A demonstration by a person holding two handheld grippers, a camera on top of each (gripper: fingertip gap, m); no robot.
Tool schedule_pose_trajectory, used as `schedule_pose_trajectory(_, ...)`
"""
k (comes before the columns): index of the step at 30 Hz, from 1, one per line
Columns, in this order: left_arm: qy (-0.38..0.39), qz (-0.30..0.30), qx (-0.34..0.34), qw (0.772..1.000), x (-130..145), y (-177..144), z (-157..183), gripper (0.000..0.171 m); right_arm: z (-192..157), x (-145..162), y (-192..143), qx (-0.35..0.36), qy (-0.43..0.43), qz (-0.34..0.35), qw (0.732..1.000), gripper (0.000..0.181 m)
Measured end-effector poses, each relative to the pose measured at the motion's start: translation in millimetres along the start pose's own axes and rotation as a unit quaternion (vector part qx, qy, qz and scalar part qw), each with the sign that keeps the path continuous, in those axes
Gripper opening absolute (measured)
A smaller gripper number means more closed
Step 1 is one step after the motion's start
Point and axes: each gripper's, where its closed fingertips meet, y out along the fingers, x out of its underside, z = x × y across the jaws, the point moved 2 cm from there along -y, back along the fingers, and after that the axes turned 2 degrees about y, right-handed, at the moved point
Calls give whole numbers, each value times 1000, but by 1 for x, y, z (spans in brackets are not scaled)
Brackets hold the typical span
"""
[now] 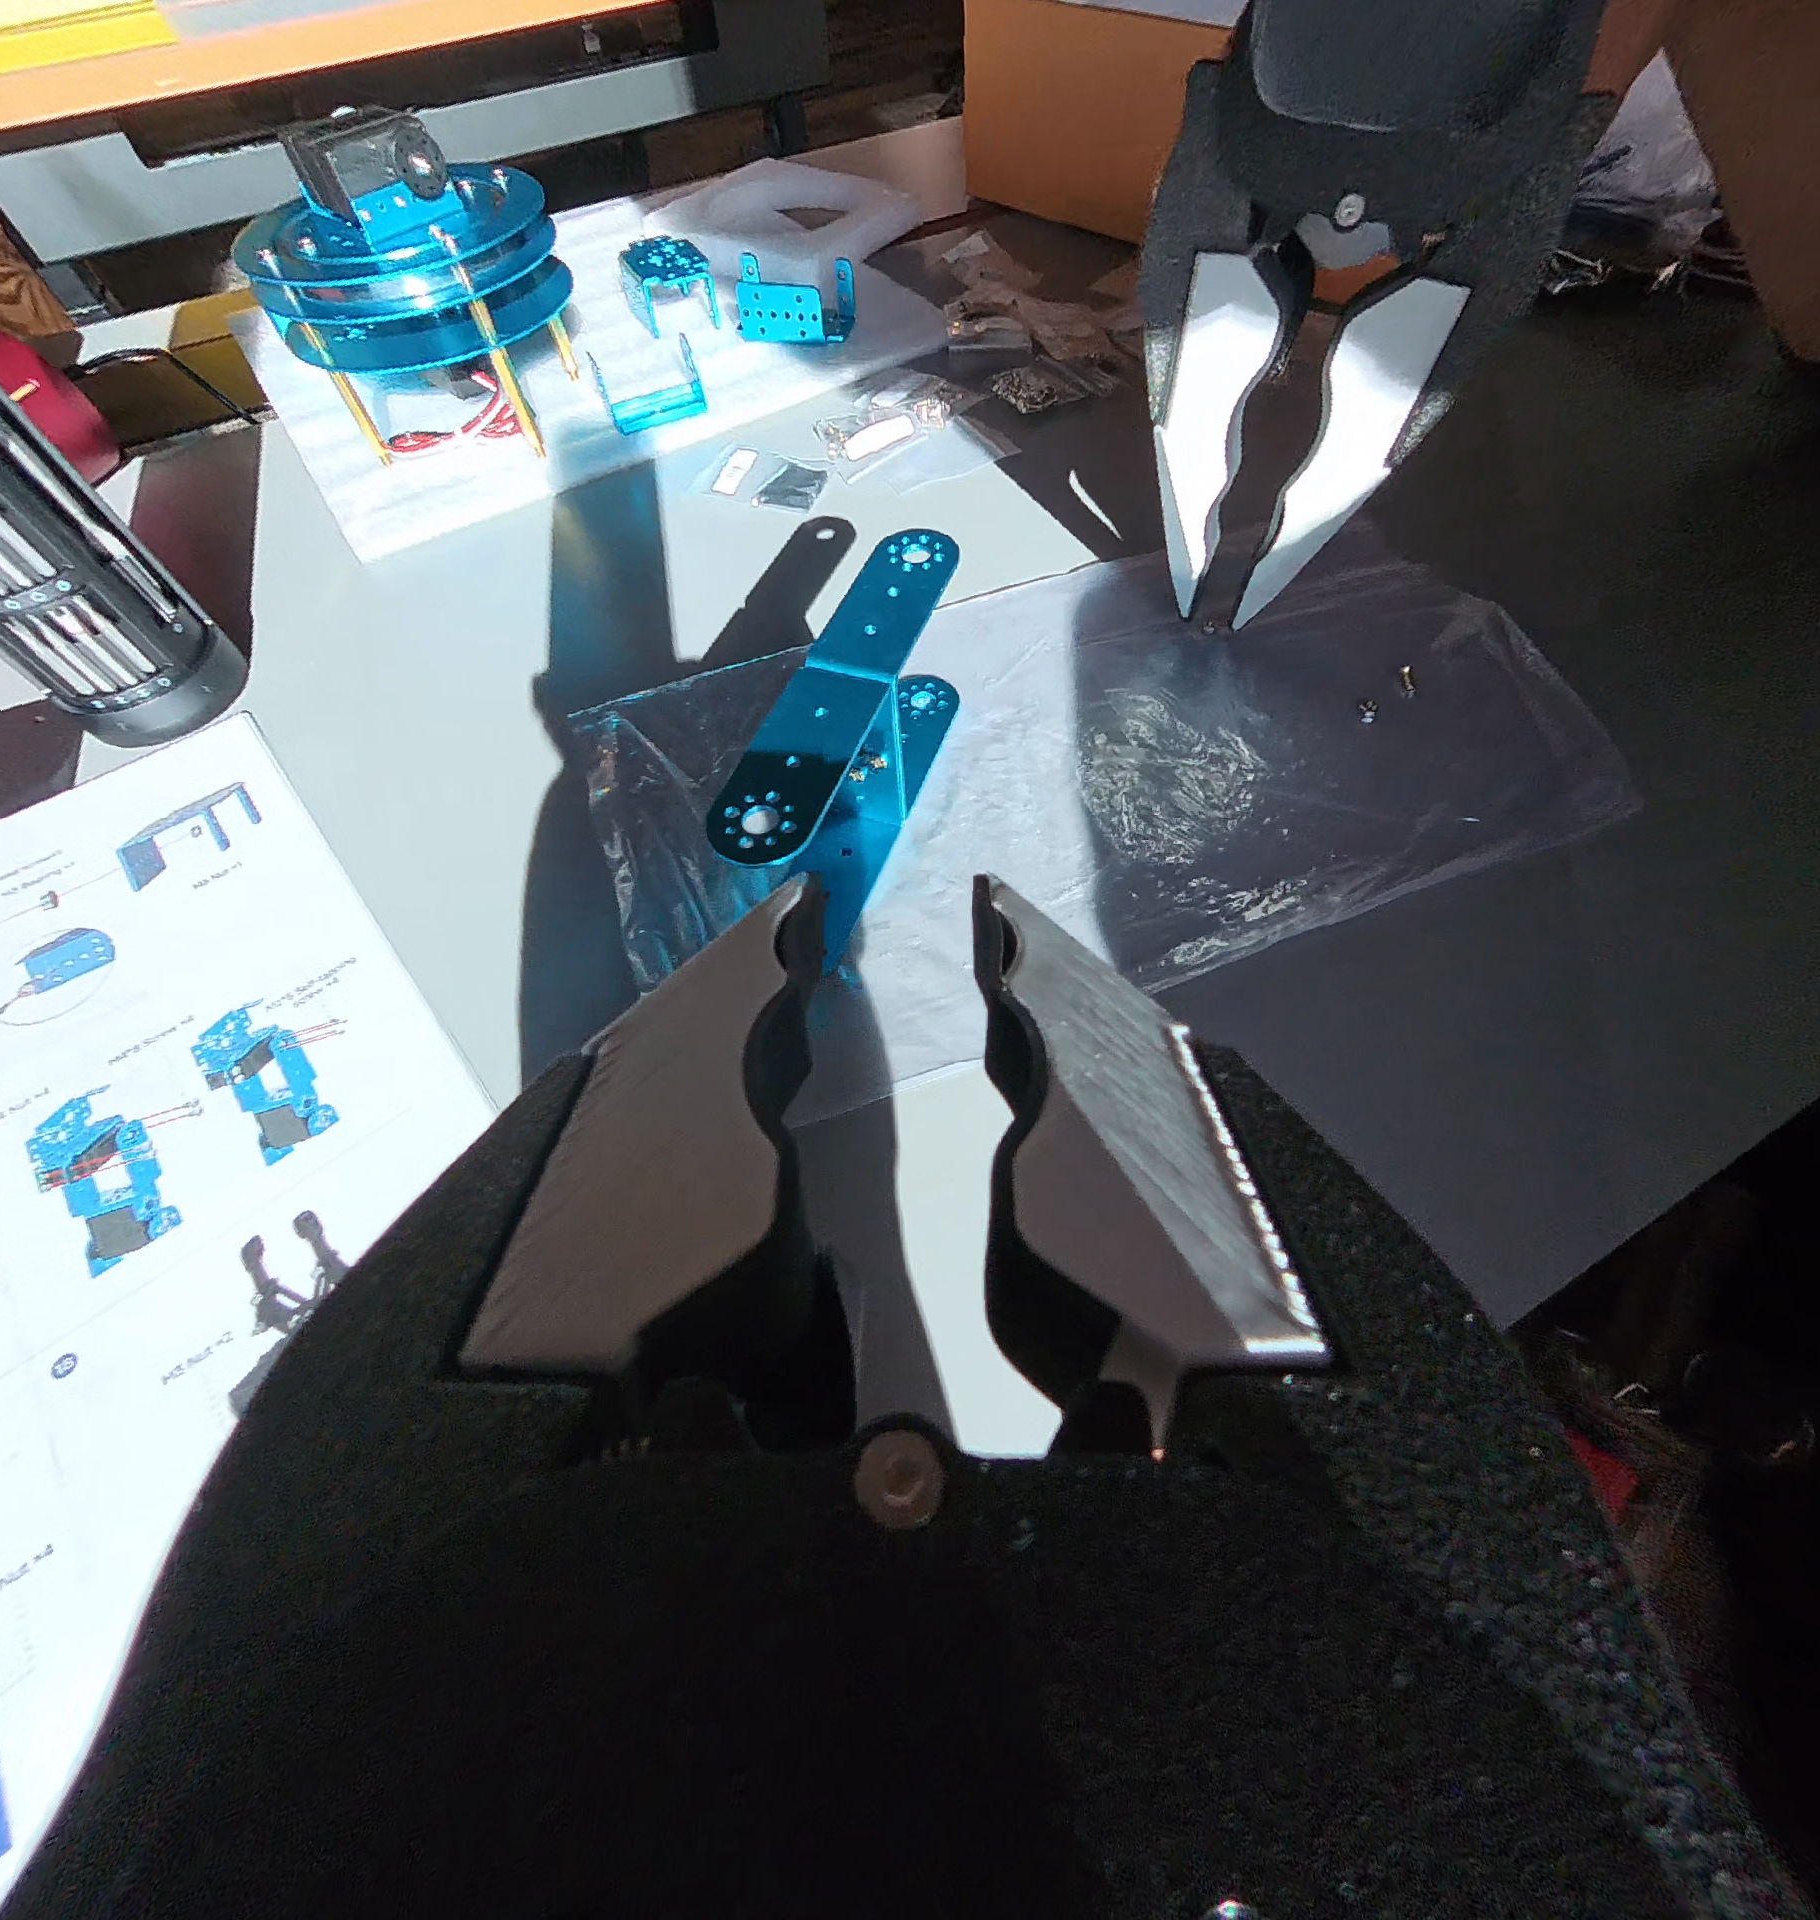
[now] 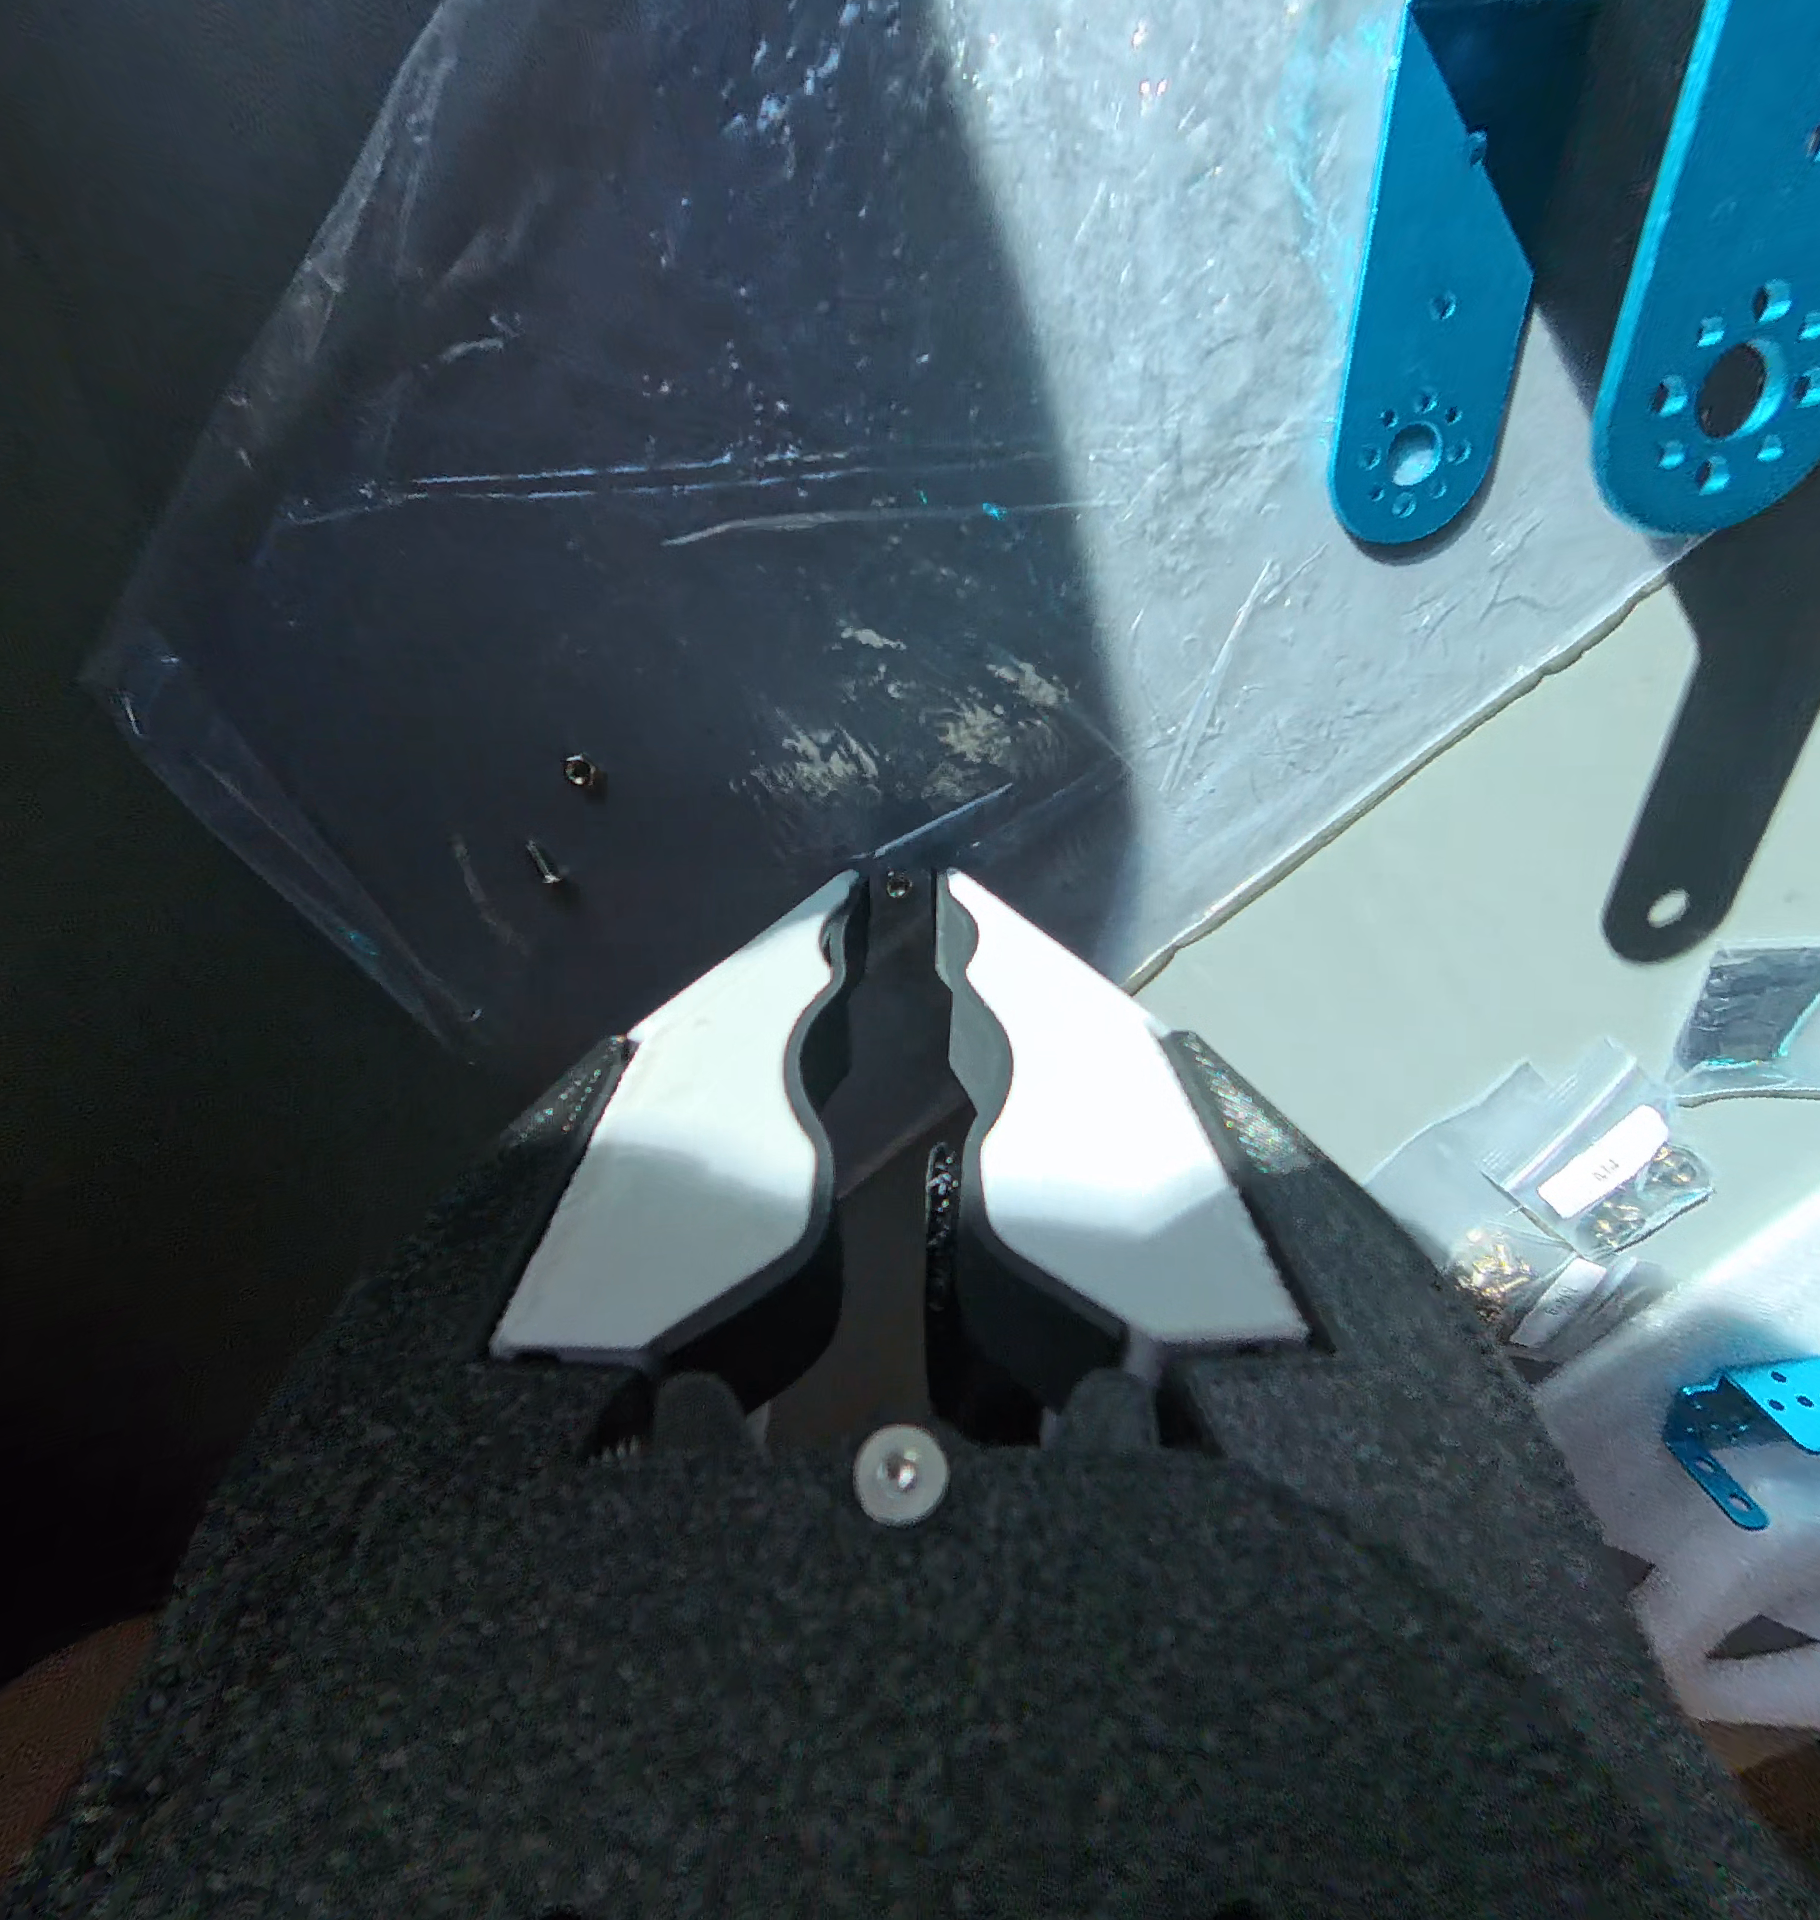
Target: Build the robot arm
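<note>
Left gripper [image 1: 890,883]: spread, empty, just short of blue bracket [image 1: 833,717] | Right gripper [image 2: 898,878]: tips narrowed around small screw [image 2: 898,885] on plastic bag [image 2: 677,468], grip uncertain | Loose nut [image 2: 577,770] nearby.

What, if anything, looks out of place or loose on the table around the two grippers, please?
Two tiny fasteners, a nut and a screw, lie loose on the clear plastic sheet, outside the small hardware bags. A third small fastener sits between the right gripper fingertips.
</note>
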Motion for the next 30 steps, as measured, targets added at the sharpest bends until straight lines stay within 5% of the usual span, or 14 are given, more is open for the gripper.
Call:
schedule_pose_trajectory(21,-1,-8,-14,1000,8,-1,-19,28,1,1,4,-12,0,7,1000,4)
schedule_pose_trajectory(30,-42,15,39,998,-2,17,-35,42,27,-10,-10,10,-6,181,983,4)
